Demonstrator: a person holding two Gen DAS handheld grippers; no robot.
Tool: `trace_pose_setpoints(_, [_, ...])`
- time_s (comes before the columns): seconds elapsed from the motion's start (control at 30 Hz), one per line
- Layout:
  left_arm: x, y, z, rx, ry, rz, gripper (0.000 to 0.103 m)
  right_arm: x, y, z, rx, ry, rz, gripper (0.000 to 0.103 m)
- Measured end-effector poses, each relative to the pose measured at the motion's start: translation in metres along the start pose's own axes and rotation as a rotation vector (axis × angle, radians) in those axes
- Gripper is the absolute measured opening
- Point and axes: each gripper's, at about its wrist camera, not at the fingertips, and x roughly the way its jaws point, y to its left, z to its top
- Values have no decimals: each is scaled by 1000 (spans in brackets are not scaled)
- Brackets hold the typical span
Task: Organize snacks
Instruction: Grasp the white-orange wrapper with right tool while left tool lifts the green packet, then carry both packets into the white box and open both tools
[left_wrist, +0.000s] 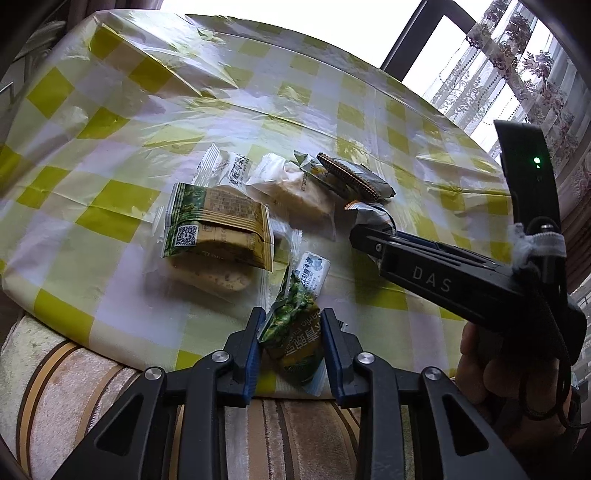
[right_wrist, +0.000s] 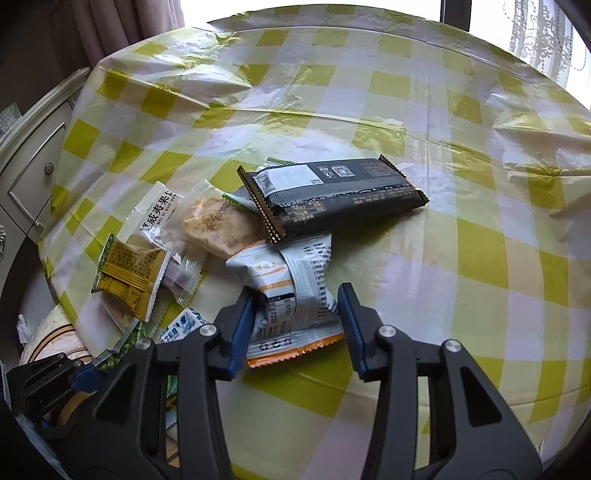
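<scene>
Between the pads of the left hand-held gripper (left_wrist: 291, 347) sits a green snack pack (left_wrist: 295, 332), squeezed tight, at the near edge of the desk (left_wrist: 122, 122). Over to the right, the right hand-held gripper (right_wrist: 297, 325) has a white and orange snack bag (right_wrist: 291, 295) between its pads, and both pads look to be pressing its crinkled sides. Just behind that bag lies a long black bar wrapper (right_wrist: 332, 192). Left of it rest a clear pack with a pale cracker (right_wrist: 218, 225) and a yellow-brown pack (right_wrist: 129, 269). These crowd the left side closely.
</scene>
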Motion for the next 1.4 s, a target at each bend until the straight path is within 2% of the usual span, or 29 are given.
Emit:
trace_pose_setpoints(0.33, [-28, -14, 2, 28, -78, 9, 30, -45, -24, -23, 58, -28, -12, 48])
trace_pose_setpoints(0.53, [-33, -37, 4, 58, -97, -46, 30, -81, -46, -43, 118, -67, -35, 48])
trace_pose_setpoints(0.7, [-30, -75, 1, 126, -90, -126, 30, -112, -75, -67, 185, -84, -85, 48])
trace_pose_setpoints(0.9, [-20, -129, -6, 220, -53, -233, 30, -153, -125, -108, 280, -81, -198, 48])
trace_pose_setpoints(1.1, [-3, -190, -19, 330, 25, -350, 30, -184, -183, -158, 399, -41, -338, 48])
trace_pose_setpoints(1.4, [13, -267, -55, 518, 165, -496, 31, -200, -246, -216, 551, 40, -466, 48])
